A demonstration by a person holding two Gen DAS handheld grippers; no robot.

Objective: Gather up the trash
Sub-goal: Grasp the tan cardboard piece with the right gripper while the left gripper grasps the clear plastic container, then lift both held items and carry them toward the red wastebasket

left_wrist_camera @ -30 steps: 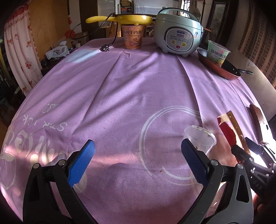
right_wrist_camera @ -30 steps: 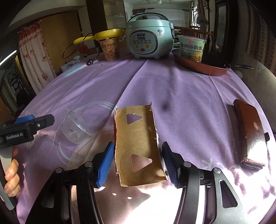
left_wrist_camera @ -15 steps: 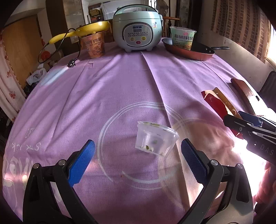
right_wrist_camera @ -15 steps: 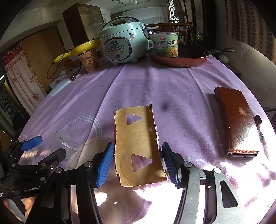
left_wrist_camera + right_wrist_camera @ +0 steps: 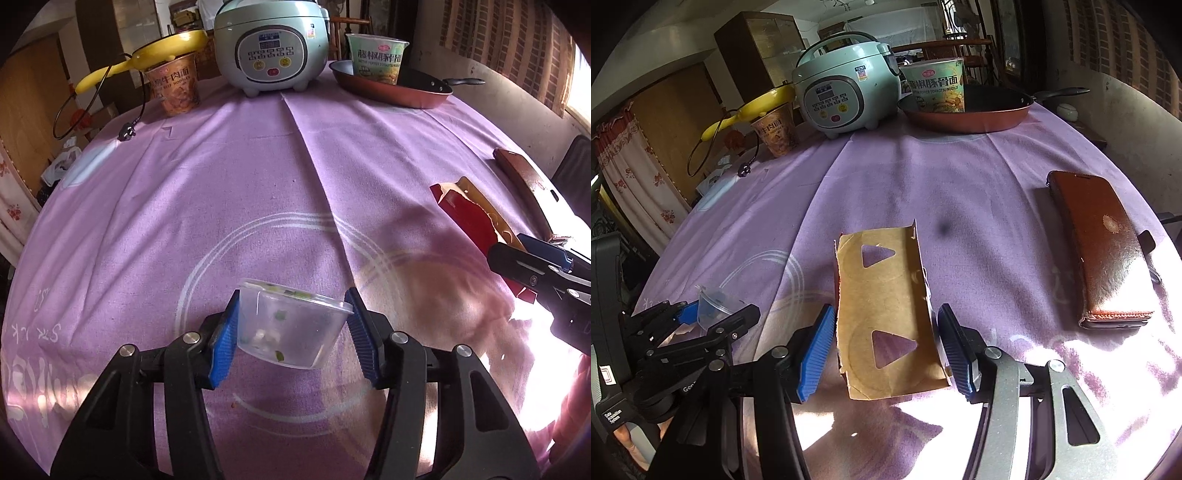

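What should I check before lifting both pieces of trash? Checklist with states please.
1. Left gripper around the clear plastic cup, jaws just closing: ok.
2. Both left pads pressing the cup: cannot tell; the pad at right looks slightly off.
3. Cup lying tilted with food scraps inside, spill risk: not ok.
4. Right gripper astride the cardboard piece: ok.
5. Right pads gripping the cardboard: cannot tell.
6. Brown wallet clear of both grippers: ok.

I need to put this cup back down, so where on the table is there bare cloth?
Bare cloth spans the middle, between the rice cooker and the clear cup. Crowded: the far edge, and the right by the cardboard and wallet.
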